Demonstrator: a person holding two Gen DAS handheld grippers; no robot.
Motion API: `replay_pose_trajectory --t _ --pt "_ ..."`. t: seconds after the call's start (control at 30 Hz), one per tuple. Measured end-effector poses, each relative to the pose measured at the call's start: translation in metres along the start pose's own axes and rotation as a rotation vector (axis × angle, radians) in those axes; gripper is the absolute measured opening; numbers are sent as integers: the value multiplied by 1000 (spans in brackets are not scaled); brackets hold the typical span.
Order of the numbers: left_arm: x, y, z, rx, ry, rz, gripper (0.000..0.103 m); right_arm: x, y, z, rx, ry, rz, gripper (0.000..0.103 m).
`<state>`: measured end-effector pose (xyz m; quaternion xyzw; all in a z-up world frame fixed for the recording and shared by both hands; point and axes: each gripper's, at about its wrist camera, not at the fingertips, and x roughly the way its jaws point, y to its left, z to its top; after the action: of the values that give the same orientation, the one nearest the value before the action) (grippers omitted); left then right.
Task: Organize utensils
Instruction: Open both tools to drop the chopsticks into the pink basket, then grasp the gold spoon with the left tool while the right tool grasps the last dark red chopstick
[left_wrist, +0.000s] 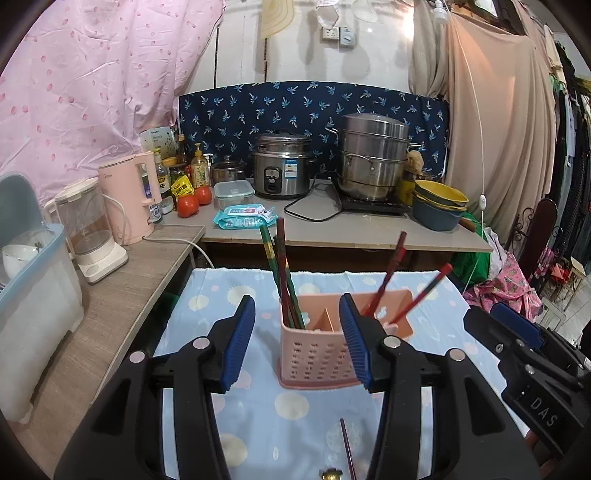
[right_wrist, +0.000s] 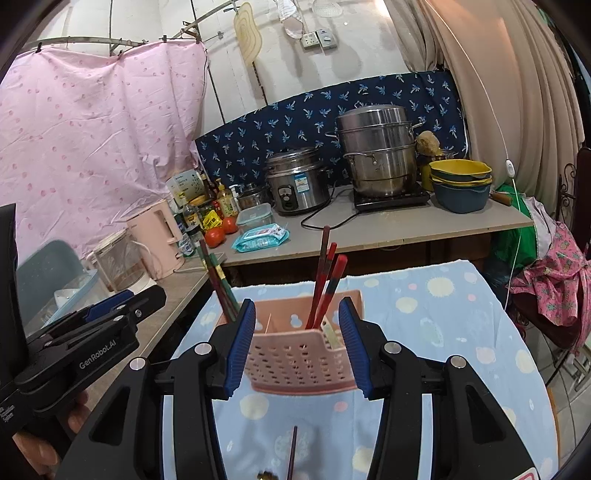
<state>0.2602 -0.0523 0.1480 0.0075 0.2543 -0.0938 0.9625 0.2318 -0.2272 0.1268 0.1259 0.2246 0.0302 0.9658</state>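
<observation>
While the pink utensil holder (left_wrist: 317, 354) sits on our blue dotted cloth (left_wrist: 258, 424), green chopsticks (left_wrist: 282, 280) fill its left compartment and red ones (right_wrist: 327, 284) its right. One loose chopstick (right_wrist: 292, 456) lies nearer us. Our left gripper (left_wrist: 299, 343) and right gripper (right_wrist: 297, 345) both gape, holding nothing.

left gripper (left_wrist: 297, 341) open, empty | pink holder (left_wrist: 317, 354) between fingers | green chopsticks (left_wrist: 282, 280) left compartment

Pink sheet (left_wrist: 92, 92) left, beige curtain (left_wrist: 498, 129) right, cluttered counter (left_wrist: 351, 236) behind.
</observation>
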Motion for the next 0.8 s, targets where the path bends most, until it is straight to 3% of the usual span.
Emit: replay_pose_trajectory --t 0.27,0.4,0.8 --pt "-19 -2 -26 9 34 6 45 -29 0 -32 -5 39 8 46" --pt "-27 1 -55 4 79 5 45 -42 1 -59 -19 80 8 46" --pt "-33 9 -159 -1 282 34 45 -60 2 -172 -74 312 -15 46"
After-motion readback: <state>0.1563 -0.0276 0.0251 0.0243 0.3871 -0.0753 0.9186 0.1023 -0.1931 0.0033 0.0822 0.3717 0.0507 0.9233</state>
